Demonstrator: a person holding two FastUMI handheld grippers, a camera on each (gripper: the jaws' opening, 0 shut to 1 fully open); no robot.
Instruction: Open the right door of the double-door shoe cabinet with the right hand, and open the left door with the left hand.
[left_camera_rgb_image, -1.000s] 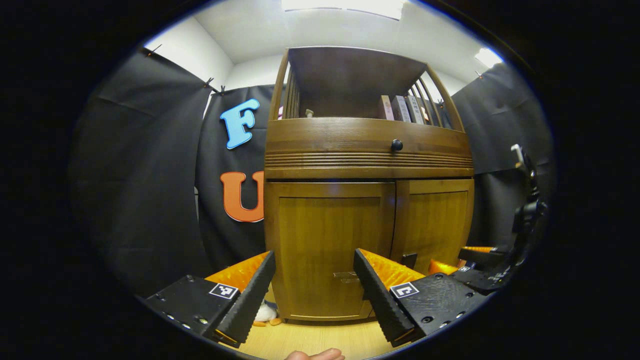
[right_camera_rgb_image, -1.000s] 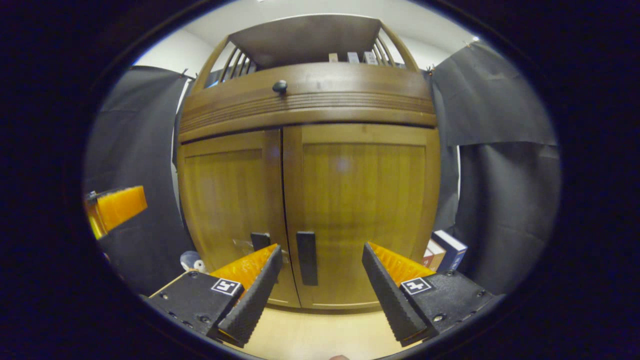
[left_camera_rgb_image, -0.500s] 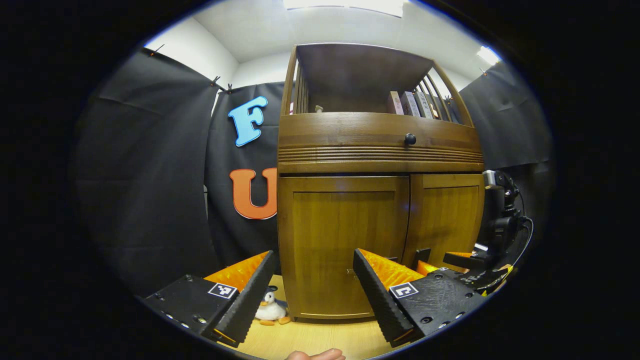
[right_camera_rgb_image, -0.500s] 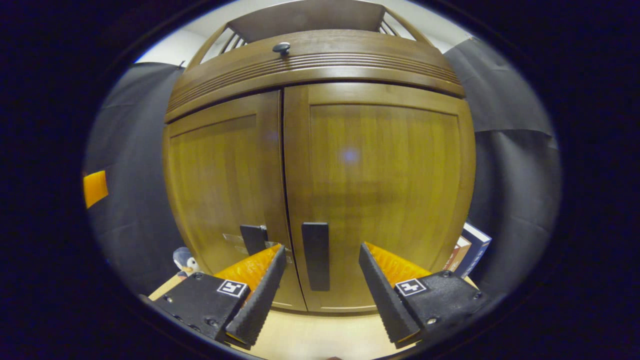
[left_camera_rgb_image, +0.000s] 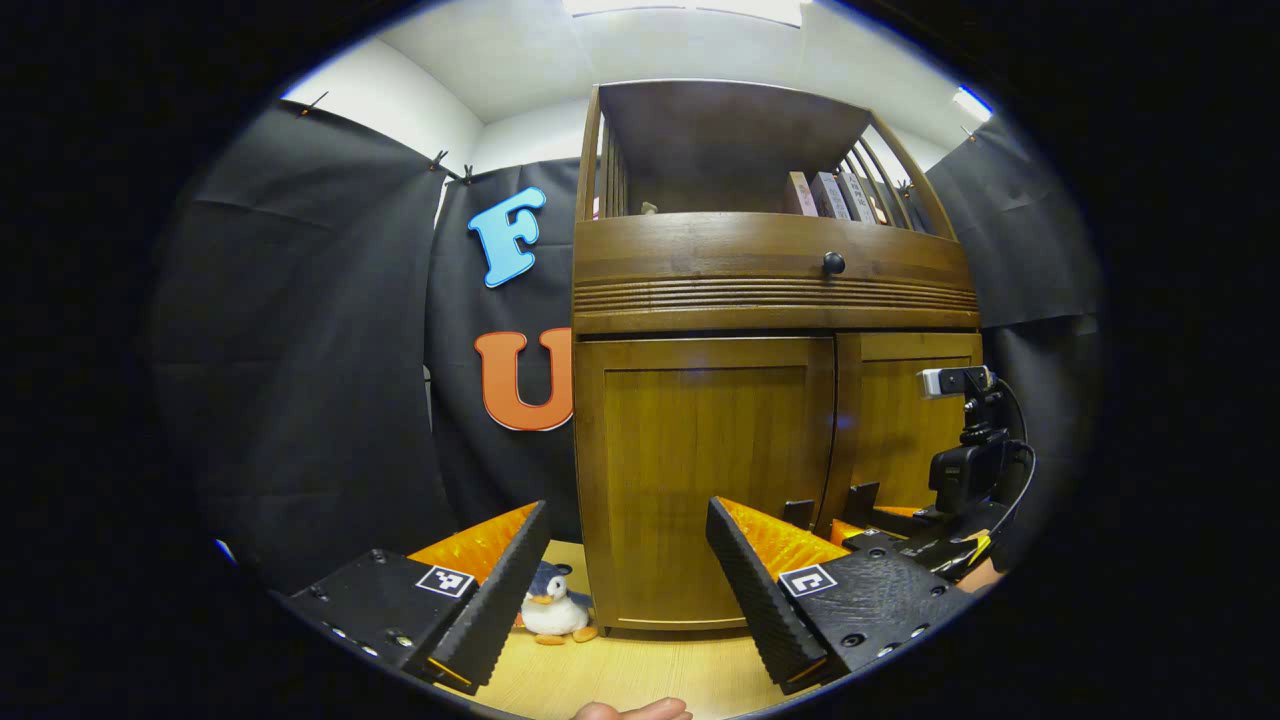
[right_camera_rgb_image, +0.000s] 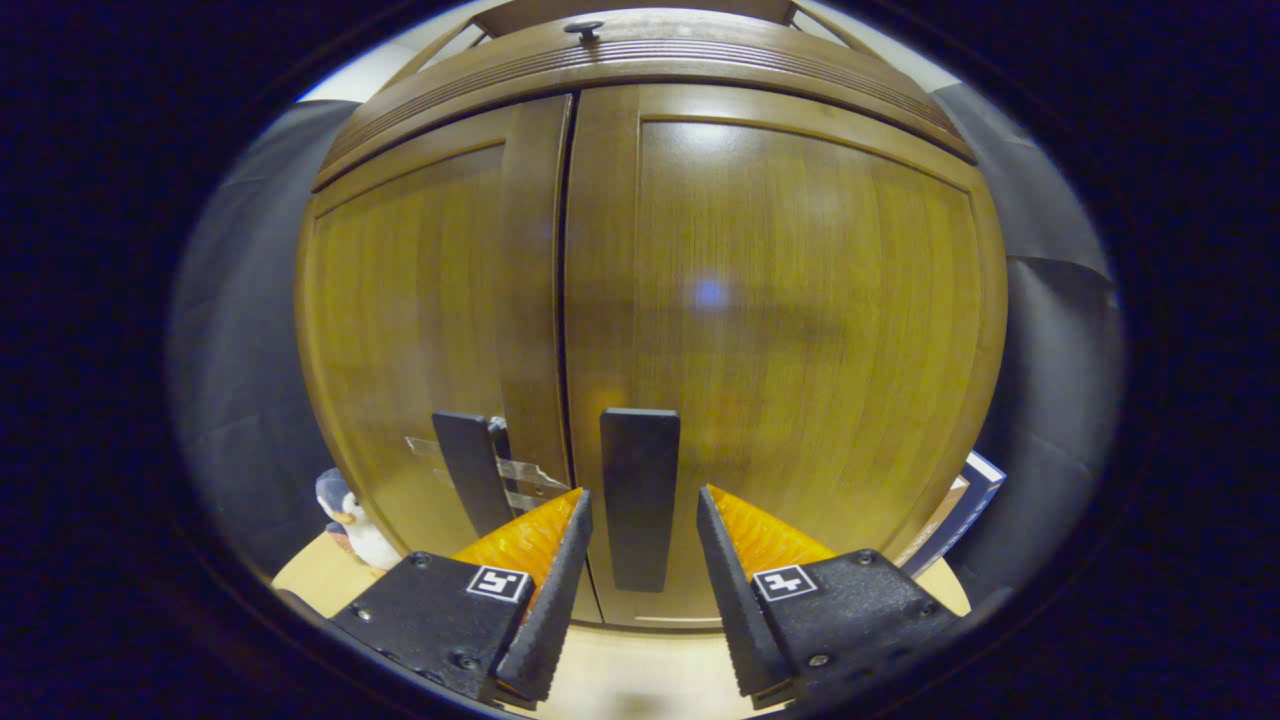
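So the shoe cabinet (left_camera_rgb_image: 760, 330) is the big thing here, brown wood, sitting on a light wood floor (left_camera_rgb_image: 640, 675) against the black booth cloth, with an open shelf on top holding a few books (left_camera_rgb_image: 835, 192) and a drawer band with a small dark knob (left_camera_rgb_image: 833, 263) under that. Both lower doors look closed, with just a thin dark seam between them. In the right gripper view the right door (right_camera_rgb_image: 800, 330) takes up most of the picture and the left door (right_camera_rgb_image: 430, 320) sits beside it on the left. Each door has a flat black handle next to the seam: the right door handle (right_camera_rgb_image: 640, 495) is upright and sits right between the two fingers of the right claw (right_camera_rgb_image: 640, 590), which is partly open with a finger on either side of it, very near, but I can't tell if they're actually touching it. The left door handle (right_camera_rgb_image: 470, 485) is just left of that, with what looks like a bit of clear tape by it. The left claw (left_camera_rgb_image: 625, 590) is wide open with nothing in it, hanging back a good way in front of the left door. From there the right claw (left_camera_rgb_image: 905, 525) shows up at the far right, low by the handles. There's a little penguin plush (left_camera_rgb_image: 555, 610) on the floor at the cabinet's left corner, and a couple of books (right_camera_rgb_image: 960, 510) leaning low on the right side.
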